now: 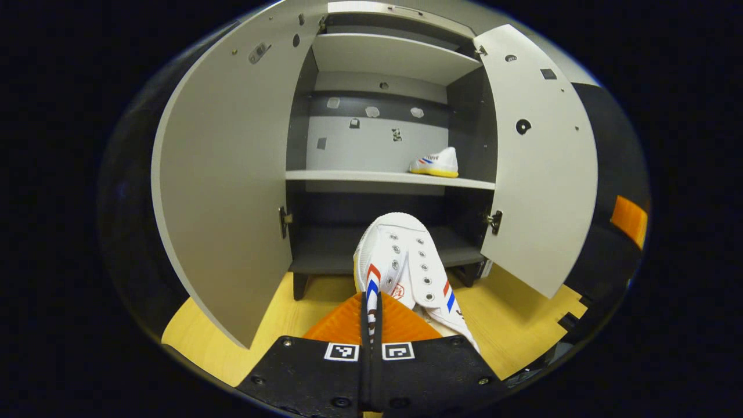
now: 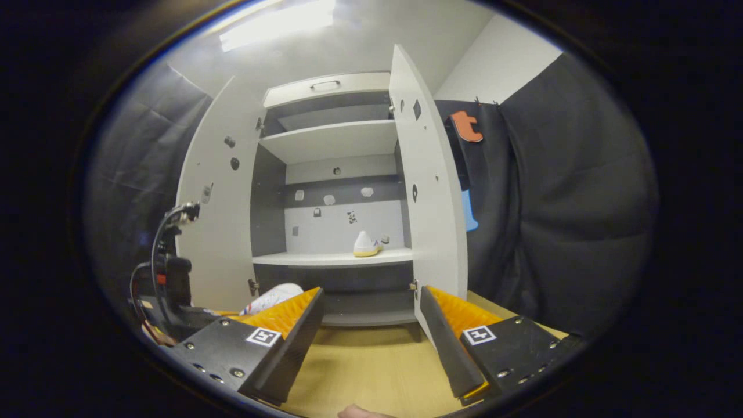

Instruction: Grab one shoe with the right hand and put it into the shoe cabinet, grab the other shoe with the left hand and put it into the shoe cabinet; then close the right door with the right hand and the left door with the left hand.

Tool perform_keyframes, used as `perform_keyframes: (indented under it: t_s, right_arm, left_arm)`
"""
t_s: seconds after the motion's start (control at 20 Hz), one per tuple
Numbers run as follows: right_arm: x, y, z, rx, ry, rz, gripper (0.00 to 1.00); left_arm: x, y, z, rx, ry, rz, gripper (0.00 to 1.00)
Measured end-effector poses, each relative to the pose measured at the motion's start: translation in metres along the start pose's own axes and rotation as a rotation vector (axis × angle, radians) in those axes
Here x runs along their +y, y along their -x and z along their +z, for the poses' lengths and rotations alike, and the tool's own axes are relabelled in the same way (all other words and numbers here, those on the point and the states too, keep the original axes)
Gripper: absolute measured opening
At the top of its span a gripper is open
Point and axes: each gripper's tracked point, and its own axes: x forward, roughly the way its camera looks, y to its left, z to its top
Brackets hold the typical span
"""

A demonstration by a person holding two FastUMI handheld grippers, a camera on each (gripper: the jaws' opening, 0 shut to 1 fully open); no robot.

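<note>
My left gripper point(image 1: 371, 307) is shut on the side wall of a white canvas shoe point(image 1: 406, 261) with red and blue stripes; the shoe points toe-first at the open shoe cabinet point(image 1: 325, 255), in front of its bottom compartment. The matching shoe point(image 1: 435, 164) rests on the right part of the middle shelf point(image 1: 348, 175), and in the right gripper view that shoe point(image 2: 367, 244) sits on the shelf point(image 2: 313, 258). Both doors stand open: left door point(image 1: 226, 191), right door point(image 1: 543, 168). My right gripper point(image 2: 371, 325) is open with nothing between its fingers, facing the cabinet near the right door point(image 2: 432, 191). The held shoe point(image 2: 273, 297) and the left gripper's body point(image 2: 174, 290) show at the lower left there.
The cabinet stands on a light wooden floor point(image 1: 511, 319). Black cloth wall point(image 2: 557, 203) hangs to the right of the cabinet and to its left point(image 2: 133, 157). An upper shelf point(image 1: 389, 55) sits above the middle one. A fingertip point(image 2: 360, 413) shows at the bottom edge of the right gripper view.
</note>
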Motion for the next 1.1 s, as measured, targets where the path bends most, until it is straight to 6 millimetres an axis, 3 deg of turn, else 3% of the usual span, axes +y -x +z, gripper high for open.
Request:
perform_keyframes:
  t_s: [0.25, 0.35, 0.6, 0.8, 1.1]
  right_arm:
    - [-0.002, 0.020, -0.002, -0.006, -0.054, 0.010, 0.98]
    - [0.001, 0.025, 0.000, 0.001, -0.075, 0.040, 0.98]
    - [-0.017, 0.035, 0.008, -0.017, -0.081, 0.030, 0.98]
    - [-0.010, 0.048, 0.025, -0.067, -0.077, 0.059, 0.98]
    - [-0.002, 0.051, 0.027, -0.072, -0.058, 0.096, 0.97]
  left_arm:
    - [0.010, -0.022, 0.072, -0.057, 0.065, -0.037, 0.00]
    - [0.021, -0.036, 0.097, -0.083, 0.072, -0.012, 0.00]
    - [0.041, -0.082, 0.154, -0.095, 0.060, 0.060, 0.00]
    - [0.050, -0.127, 0.183, -0.058, 0.172, 0.096, 0.00]
    - [0.049, -0.194, 0.217, -0.021, 0.280, 0.097, 0.00]
